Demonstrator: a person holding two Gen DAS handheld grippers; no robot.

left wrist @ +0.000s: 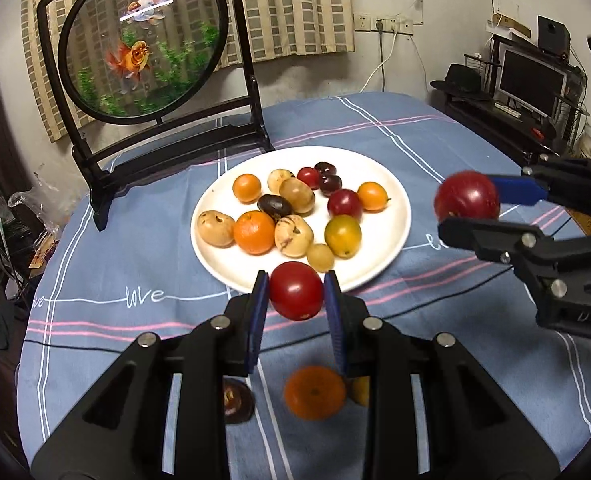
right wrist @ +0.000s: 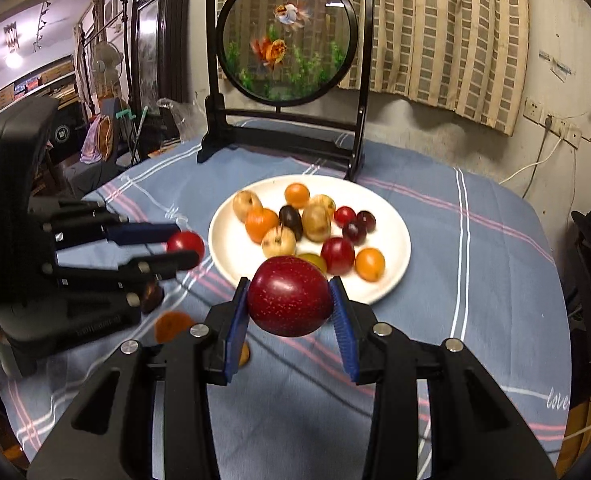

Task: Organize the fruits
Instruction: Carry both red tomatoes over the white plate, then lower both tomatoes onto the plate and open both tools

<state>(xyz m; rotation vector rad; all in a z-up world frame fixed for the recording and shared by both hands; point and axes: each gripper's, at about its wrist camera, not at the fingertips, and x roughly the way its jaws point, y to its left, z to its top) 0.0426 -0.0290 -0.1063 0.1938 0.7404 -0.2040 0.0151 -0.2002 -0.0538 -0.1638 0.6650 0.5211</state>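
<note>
The left tool (left wrist: 296, 295) pinches a small red tomato (left wrist: 296, 296) at lower centre of its view. The right tool (right wrist: 291, 300) pinches a dark red plum (right wrist: 290, 296), with the white plate (right wrist: 395, 236) of fruit behind it.

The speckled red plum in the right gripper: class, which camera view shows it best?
The right wrist view: the plum sits close and sharp between the right gripper pads, speckles visible. The left wrist view shows it smaller, at the side, partly covered by a finger.

White plate (left wrist: 395, 224), blue plaid tablecloth (left wrist: 435, 140)
</note>
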